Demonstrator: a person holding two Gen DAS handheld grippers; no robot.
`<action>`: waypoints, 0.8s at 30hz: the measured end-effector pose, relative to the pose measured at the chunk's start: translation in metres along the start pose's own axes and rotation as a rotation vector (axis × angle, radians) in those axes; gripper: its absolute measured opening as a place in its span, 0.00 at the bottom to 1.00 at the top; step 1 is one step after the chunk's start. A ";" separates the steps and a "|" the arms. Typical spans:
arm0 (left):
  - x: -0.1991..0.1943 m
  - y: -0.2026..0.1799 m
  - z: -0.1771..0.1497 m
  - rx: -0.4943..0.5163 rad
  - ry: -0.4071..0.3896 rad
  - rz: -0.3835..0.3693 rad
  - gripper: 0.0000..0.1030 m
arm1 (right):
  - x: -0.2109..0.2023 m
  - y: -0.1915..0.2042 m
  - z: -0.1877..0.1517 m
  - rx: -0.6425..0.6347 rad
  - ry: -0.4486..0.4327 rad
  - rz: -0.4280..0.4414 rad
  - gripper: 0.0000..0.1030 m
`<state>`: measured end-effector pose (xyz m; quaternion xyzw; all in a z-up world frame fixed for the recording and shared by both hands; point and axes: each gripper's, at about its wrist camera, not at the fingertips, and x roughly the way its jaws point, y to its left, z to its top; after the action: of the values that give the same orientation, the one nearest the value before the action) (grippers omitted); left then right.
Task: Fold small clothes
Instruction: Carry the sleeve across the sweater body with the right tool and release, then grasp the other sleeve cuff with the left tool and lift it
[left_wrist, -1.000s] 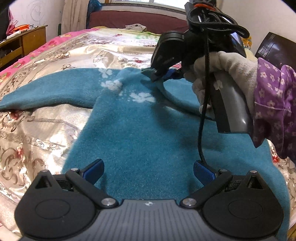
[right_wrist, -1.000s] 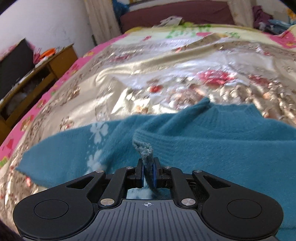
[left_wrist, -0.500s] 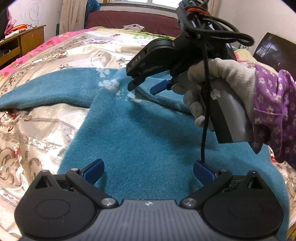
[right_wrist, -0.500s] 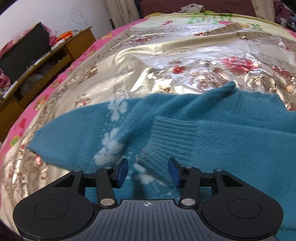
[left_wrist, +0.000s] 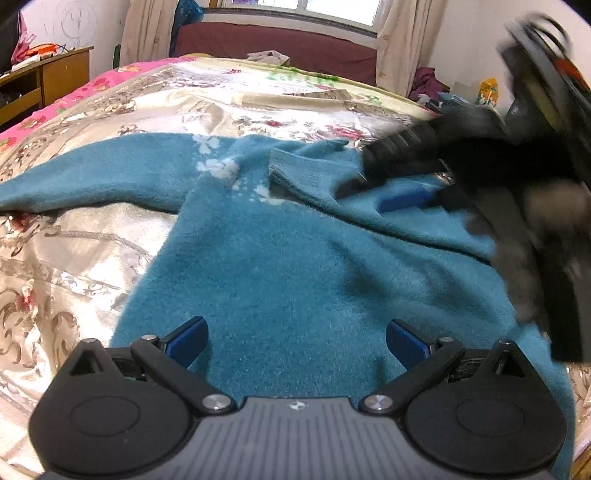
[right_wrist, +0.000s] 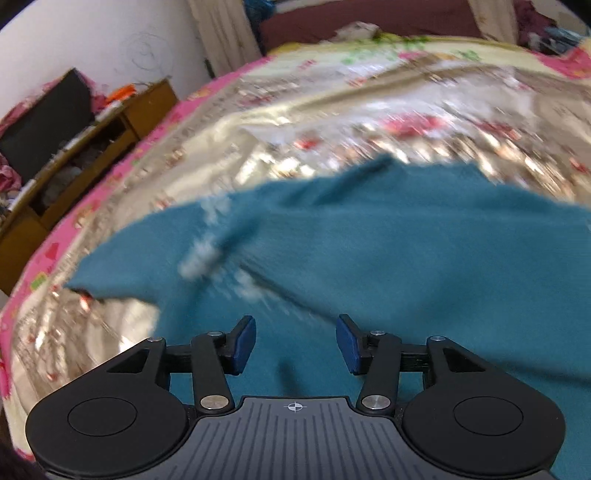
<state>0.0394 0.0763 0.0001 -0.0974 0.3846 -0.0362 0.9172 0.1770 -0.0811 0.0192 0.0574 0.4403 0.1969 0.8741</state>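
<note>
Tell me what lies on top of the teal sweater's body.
One sleeve, ribbed cuff showing, lies folded across the teal sweater. What that sleeve covers is hidden. The other sleeve stays spread on the bedspread.

Bed (left_wrist: 110, 229) covered in shiny gold floral quilt, pink-edged on the side toward the wooden cabinet. Teal sweater (left_wrist: 295, 280) lies flat on it, one sleeve folded across the chest, the other outstretched toward the cabinet.
</note>
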 end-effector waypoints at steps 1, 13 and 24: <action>0.001 0.000 0.000 -0.003 0.003 0.003 1.00 | -0.001 -0.006 -0.007 0.013 0.010 -0.013 0.47; -0.027 0.034 0.019 -0.050 -0.040 0.126 0.90 | -0.043 -0.025 -0.064 0.124 -0.016 0.067 0.47; -0.035 0.217 0.074 -0.385 -0.164 0.421 0.90 | -0.045 0.005 -0.080 0.146 0.014 0.132 0.48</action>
<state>0.0660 0.3051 0.0305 -0.1901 0.3207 0.2366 0.8972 0.0887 -0.1005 0.0058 0.1485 0.4549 0.2217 0.8496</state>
